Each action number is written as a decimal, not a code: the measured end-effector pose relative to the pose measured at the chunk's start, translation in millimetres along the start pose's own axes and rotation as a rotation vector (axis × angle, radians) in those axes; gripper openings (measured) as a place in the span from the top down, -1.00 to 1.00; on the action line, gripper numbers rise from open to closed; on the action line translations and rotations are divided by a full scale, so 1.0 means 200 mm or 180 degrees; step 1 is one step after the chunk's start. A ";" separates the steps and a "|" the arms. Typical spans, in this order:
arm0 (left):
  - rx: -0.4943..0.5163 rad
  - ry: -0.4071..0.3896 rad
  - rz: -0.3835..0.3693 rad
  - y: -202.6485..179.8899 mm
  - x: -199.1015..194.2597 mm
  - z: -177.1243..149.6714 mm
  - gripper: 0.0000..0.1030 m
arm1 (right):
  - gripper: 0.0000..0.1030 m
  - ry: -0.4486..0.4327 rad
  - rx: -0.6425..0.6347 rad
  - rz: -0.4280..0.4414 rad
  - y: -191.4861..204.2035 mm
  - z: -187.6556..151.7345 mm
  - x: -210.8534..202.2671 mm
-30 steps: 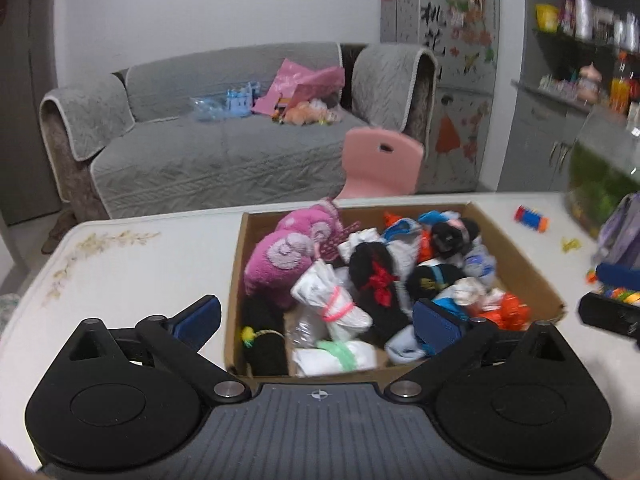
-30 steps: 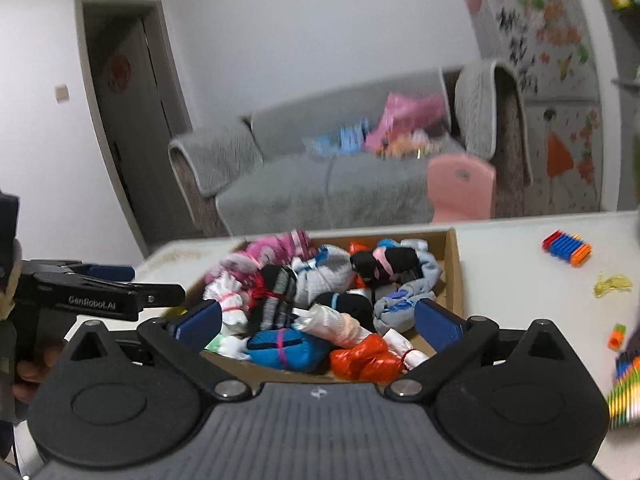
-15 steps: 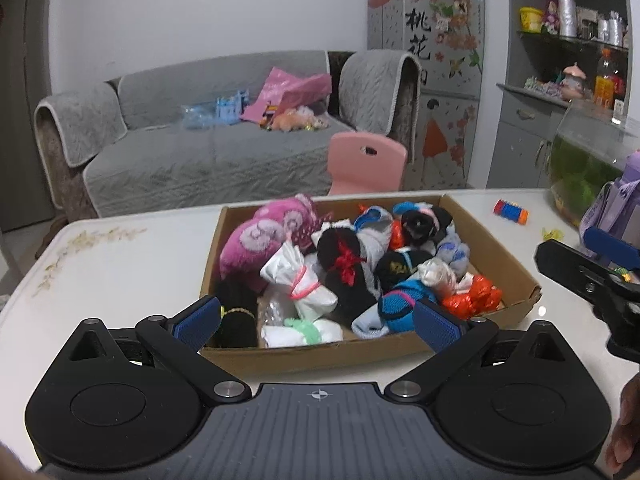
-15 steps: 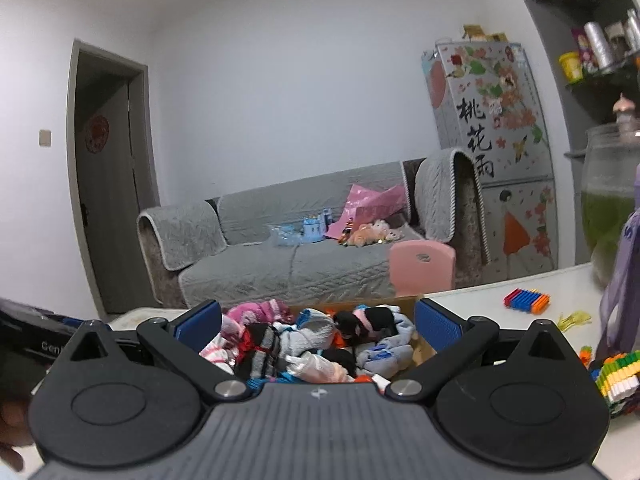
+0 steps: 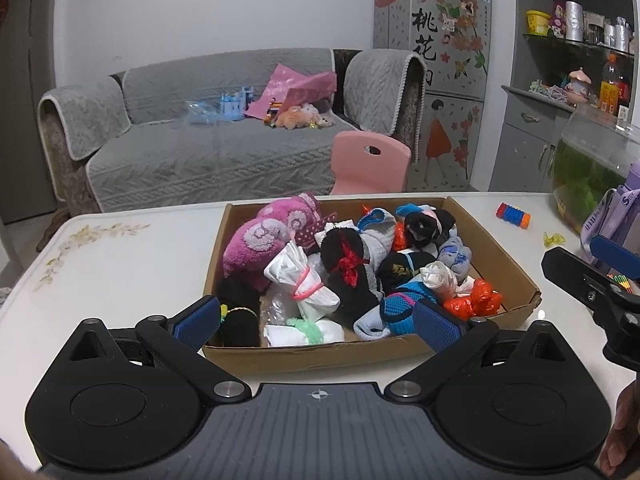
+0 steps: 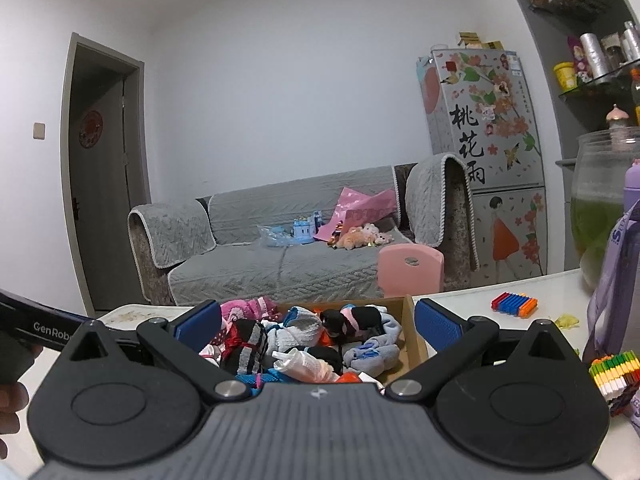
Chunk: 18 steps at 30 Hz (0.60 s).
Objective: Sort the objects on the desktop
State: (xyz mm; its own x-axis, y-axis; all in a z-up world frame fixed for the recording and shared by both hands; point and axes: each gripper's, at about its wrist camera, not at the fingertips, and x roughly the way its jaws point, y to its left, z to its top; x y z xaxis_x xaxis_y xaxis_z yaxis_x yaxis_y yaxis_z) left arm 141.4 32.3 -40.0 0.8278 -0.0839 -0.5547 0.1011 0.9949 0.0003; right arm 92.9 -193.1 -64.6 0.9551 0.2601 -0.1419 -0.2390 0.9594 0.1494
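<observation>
A shallow cardboard box (image 5: 516, 268) sits on the white tabletop (image 5: 132, 268), packed with rolled and bundled socks. Along its left side lies a fuzzy pink sock roll (image 5: 260, 244); just right of it a white bundle tied with a pink band (image 5: 300, 280), then a black roll with a red bow (image 5: 344, 256). Near the front wall lie a white roll with a green band (image 5: 304, 330) and a blue-and-pink sock (image 5: 404, 300), and an orange bundle (image 5: 474, 300) rests in the front right corner. The left claw (image 5: 316, 320) hovers over the near edge of the box with its 2 blue pads spread wide and nothing between them — the left pad at the box's front left corner, the right pad over the blue-and-pink sock. The right claw (image 6: 318, 322) is held lower at the box's right side, likewise spread wide and empty; in the left wrist view it shows at the right edge of the frame, beside the box's right wall. Well to the right of the box, a blue, red and orange block piece (image 5: 513, 215) lies on the tabletop, with a small yellow scrap (image 5: 554, 239) nearer the right claw. In the right wrist view a stack of multicoloured blocks (image 6: 612, 372) sits beside a purple bottle (image 6: 624, 280), and a round fish tank of green water (image 6: 596, 216) stands behind them. Beyond the tabletop are a pink chair (image 5: 370, 162) and a grey sofa (image 5: 208, 160).
</observation>
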 end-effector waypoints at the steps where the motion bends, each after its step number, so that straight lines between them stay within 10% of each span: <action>1: 0.0000 -0.0010 0.0000 0.00 0.00 0.00 -0.99 | -0.99 -0.0002 -0.0001 -0.0008 0.00 0.00 0.00; 18: -0.0001 0.0003 -0.0028 -0.02 0.01 0.00 -0.99 | -0.99 0.0030 0.0008 -0.0011 0.00 -0.01 -0.01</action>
State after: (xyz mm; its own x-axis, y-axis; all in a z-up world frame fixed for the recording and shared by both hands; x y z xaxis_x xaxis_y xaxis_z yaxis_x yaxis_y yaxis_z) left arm 142.5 28.6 -40.6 0.8263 -0.0927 -0.5555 0.1082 0.9941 -0.0049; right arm 90.3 -193.0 -66.0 0.9542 0.2579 -0.1515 -0.2354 0.9600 0.1514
